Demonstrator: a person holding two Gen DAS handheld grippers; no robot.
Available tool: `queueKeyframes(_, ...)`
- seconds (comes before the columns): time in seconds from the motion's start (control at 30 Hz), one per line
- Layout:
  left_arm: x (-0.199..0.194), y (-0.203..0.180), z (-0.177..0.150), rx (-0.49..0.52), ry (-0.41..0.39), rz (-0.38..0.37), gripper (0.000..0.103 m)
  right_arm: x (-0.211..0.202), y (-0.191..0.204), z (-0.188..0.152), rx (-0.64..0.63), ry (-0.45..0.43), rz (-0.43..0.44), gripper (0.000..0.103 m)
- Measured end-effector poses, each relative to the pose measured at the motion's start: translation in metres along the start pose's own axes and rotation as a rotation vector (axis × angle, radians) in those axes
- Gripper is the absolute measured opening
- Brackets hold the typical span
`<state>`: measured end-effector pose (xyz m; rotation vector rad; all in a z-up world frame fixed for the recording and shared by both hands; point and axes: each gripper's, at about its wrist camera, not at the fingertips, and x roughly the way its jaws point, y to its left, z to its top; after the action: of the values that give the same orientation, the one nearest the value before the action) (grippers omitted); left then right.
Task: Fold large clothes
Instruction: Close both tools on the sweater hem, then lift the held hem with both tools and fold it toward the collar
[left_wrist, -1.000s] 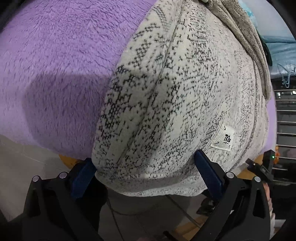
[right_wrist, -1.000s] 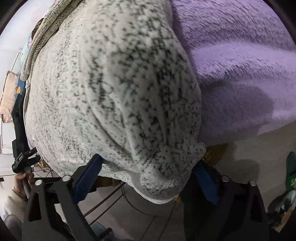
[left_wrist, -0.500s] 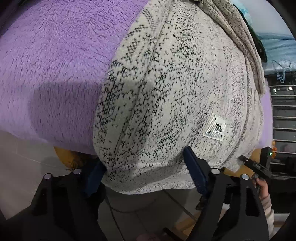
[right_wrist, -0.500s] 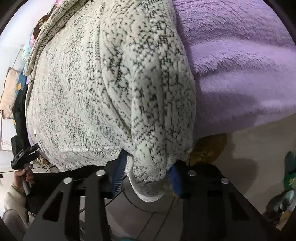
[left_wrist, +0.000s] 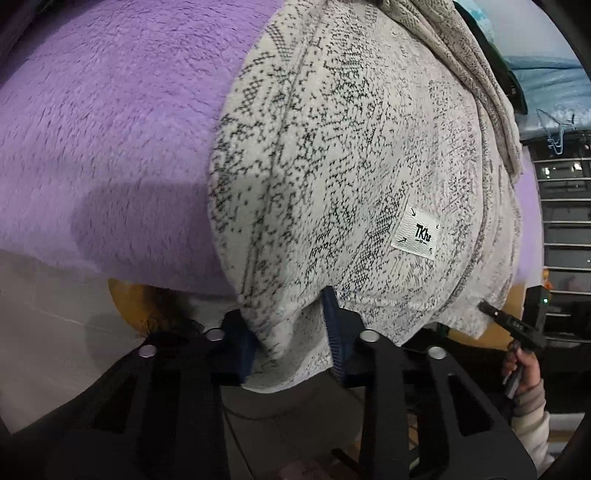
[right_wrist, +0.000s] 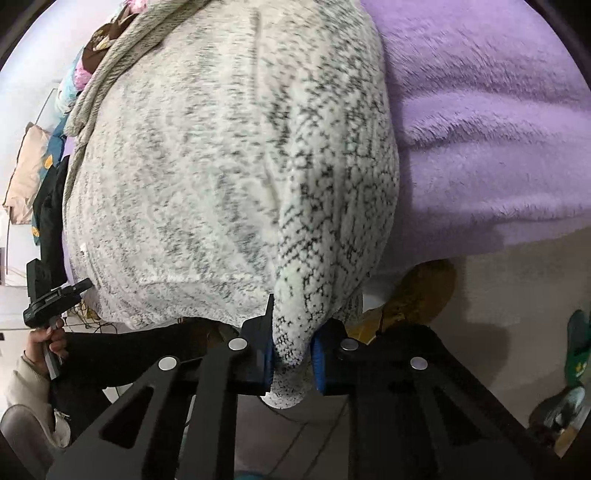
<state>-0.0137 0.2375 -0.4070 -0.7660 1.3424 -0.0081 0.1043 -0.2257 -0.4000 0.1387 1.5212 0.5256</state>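
A: Entry one, left claw (left_wrist: 291, 343). A second ago I had it spread wide across the hem of the speckled knit sweater (left_wrist: 351, 166); half a second ago it was still wide. Now it is pinched onto a bunched fold of that hem.

B: And entry two?

A: Right claw (right_wrist: 291, 350). Wide a second ago, half closed at the half-second mark, now clamped on a gathered corner of the sweater (right_wrist: 221, 166), cloth bulging out below the pads.

B: Anything else altered?

A: The woven label (left_wrist: 416, 236) sits lower and further right in my left view. The purple blanket (right_wrist: 480, 129) shows more blur.
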Motion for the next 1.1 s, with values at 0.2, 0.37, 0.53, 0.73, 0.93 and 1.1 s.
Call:
queueKeyframes(0.2, 0.0, -0.003, 0.002, 0.007, 0.008, 0.013, 0.022, 0.001, 0.028, 0.001, -0.034, 0.001, 0.002, 0.015)
queueKeyframes(0.37, 0.003, -0.017, 0.004, 0.013, 0.015, 0.033, 0.014, -0.012, 0.031, 0.005, -0.036, -0.008, 0.028, 0.015)
queueKeyframes(0.53, 0.003, -0.03, 0.007, 0.018, 0.029, 0.062, 0.012, -0.022, 0.051, 0.008, -0.097, -0.018, 0.016, 0.014)
queueKeyframes(0.73, -0.008, -0.041, 0.009, 0.014, 0.027, 0.077, 0.011, -0.037, 0.051, 0.012, -0.114, -0.034, 0.028, 0.013)
queueKeyframes(0.93, -0.02, -0.045, 0.006, -0.002, 0.021, 0.009, 0.011, -0.059, 0.045, 0.016, -0.14, -0.051, 0.064, 0.013)
queueKeyframes(1.1, -0.03, -0.047, 0.003, 0.008, 0.013, 0.008, 0.011, -0.065, 0.051, 0.019, -0.173, -0.053, 0.061, 0.013)
